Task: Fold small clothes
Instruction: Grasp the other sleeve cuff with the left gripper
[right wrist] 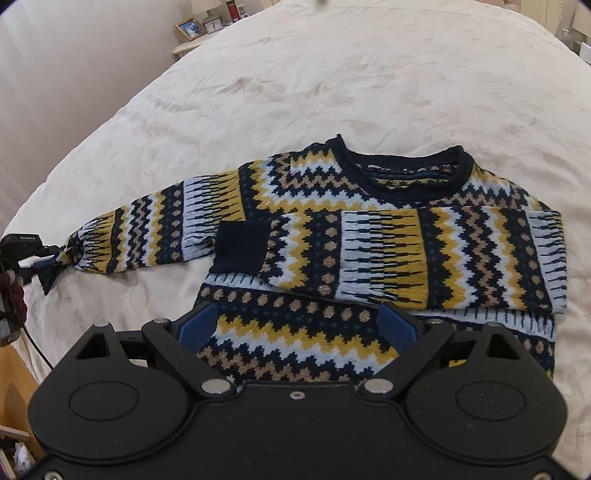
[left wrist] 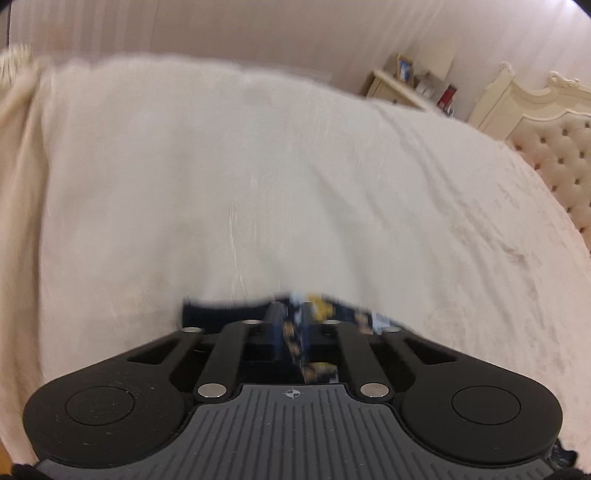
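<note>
Patterned knit sweater lies flat on cream bedspread, one sleeve folded across chest. Left gripper clamped on sleeve cuff at 9 o'clock. Right gripper jaws apart over hem. Nightstand at 11 o'clock carries picture frame.

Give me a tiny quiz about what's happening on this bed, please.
1. True or false: the right sleeve already lies folded across the sweater.
2. What does the left hand-held gripper pinch?
A. the collar
B. the cuff of the spread sleeve
C. the bedspread
3. Fill in: the right hand-held gripper hovers over the sweater's lower part with its jaws ____.

Key: 1 true. 2 B: the cuff sits between the closed pads. 3 open. The collar lies untouched on the bedspread.
</note>
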The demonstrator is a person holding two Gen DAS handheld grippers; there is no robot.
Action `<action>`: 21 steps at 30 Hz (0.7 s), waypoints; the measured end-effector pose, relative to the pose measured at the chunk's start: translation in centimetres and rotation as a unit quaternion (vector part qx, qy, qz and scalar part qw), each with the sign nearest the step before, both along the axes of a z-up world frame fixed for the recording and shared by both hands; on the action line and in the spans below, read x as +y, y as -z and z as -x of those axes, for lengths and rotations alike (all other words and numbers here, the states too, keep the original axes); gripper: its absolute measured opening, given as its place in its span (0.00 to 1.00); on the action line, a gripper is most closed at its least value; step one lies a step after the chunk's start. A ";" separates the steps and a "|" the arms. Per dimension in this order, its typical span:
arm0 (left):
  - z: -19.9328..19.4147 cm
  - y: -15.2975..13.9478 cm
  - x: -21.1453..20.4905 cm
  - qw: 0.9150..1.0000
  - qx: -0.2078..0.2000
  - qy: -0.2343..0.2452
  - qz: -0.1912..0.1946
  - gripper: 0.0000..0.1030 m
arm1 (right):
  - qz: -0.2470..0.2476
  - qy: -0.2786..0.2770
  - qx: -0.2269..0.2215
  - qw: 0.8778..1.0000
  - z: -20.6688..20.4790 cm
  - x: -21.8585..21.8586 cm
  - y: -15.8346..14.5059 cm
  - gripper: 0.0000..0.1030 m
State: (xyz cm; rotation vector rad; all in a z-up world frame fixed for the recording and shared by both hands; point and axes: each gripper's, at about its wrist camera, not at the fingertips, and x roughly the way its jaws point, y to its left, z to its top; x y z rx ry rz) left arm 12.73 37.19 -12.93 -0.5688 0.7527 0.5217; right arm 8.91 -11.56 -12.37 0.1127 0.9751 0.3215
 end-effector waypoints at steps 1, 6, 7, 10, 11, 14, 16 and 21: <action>-0.1 -0.7 -0.1 1.000 -0.007 0.005 -0.012 0.00 | -0.001 -0.001 0.001 1.000 0.0 0.1 0.0 0.92; -0.5 -4.3 -0.8 0.998 -0.032 0.038 -0.025 0.01 | -0.012 0.000 0.005 1.000 0.2 0.0 0.3 0.92; -0.3 -4.6 -0.8 0.998 -0.037 0.042 -0.009 0.02 | -0.014 -0.001 0.006 1.000 0.2 -0.1 0.4 0.92; 0.3 -4.1 -1.2 0.996 -0.050 0.042 0.052 0.38 | -0.017 -0.008 0.008 1.000 0.3 -0.3 0.6 0.92; 0.6 -3.7 -1.5 0.996 -0.051 0.036 0.059 0.49 | -0.018 -0.011 0.007 1.000 0.3 -0.4 0.6 0.92; 1.3 -2.2 -2.1 0.996 -0.041 0.020 0.073 0.67 | -0.015 -0.011 0.008 1.000 0.2 -0.7 0.6 0.92; 1.5 -1.0 -2.4 0.996 -0.023 0.011 0.091 0.67 | -0.014 -0.009 0.007 1.000 0.2 -0.9 0.5 0.92; 1.7 1.8 -2.3 0.992 0.000 -0.015 0.127 0.67 | -0.006 -0.006 0.007 1.000 -0.1 -1.3 0.4 0.92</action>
